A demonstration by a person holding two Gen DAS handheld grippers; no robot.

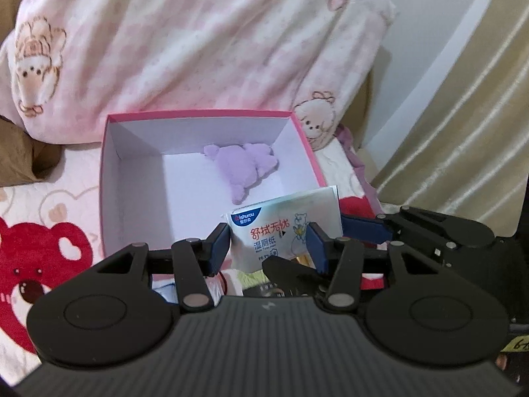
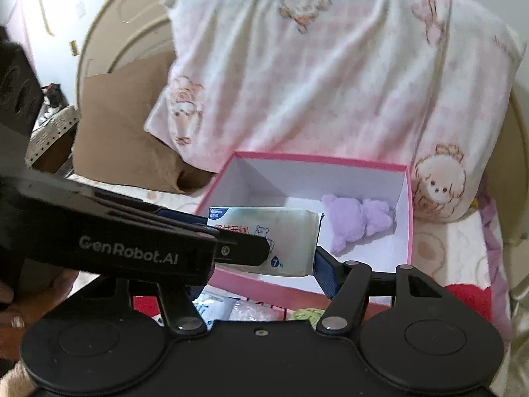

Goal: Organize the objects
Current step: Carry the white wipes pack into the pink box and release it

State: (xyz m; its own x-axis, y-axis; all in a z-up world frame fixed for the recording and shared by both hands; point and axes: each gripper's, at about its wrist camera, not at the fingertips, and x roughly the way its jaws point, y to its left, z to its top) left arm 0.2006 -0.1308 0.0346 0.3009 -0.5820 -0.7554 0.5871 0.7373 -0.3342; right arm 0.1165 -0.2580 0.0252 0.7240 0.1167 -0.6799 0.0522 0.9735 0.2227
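Closest to both cameras, a wet-wipe packet (image 1: 284, 228) is held at the near rim of the pink box (image 1: 109, 172), which serves as the landmark for everything else. From the left wrist view, the left gripper (image 1: 269, 244) has its blue pads narrowed onto the packet's lower sides, and the packet stands upright with its printed face toward the lens; the right gripper (image 1: 363, 228) comes in from the right side, its blue finger reaching behind the packet's right edge. The right wrist view shows what the first cannot: the packet (image 2: 291, 241) seen lying broadside over the box's (image 2: 410, 218) near wall, the left gripper (image 2: 238, 248) crossing in front of it with a printed brand name on its arm, and only one blue finger of the right gripper (image 2: 261, 258) visible against the packet's right edge, so I cannot tell how firmly that one closes. Below the near wall, small packets and a yellow-green scrap lie on the bedsheet (image 1: 49, 231), printed with red bears. Inside the box, toward its far right corner, lies a purple plush toy (image 1: 241, 168) (image 2: 357, 221). Behind the box leans a pink pillow (image 1: 198, 43) with cartoon lambs, and only the right wrist view shows a brown cardboard piece (image 2: 125, 125) left of it.
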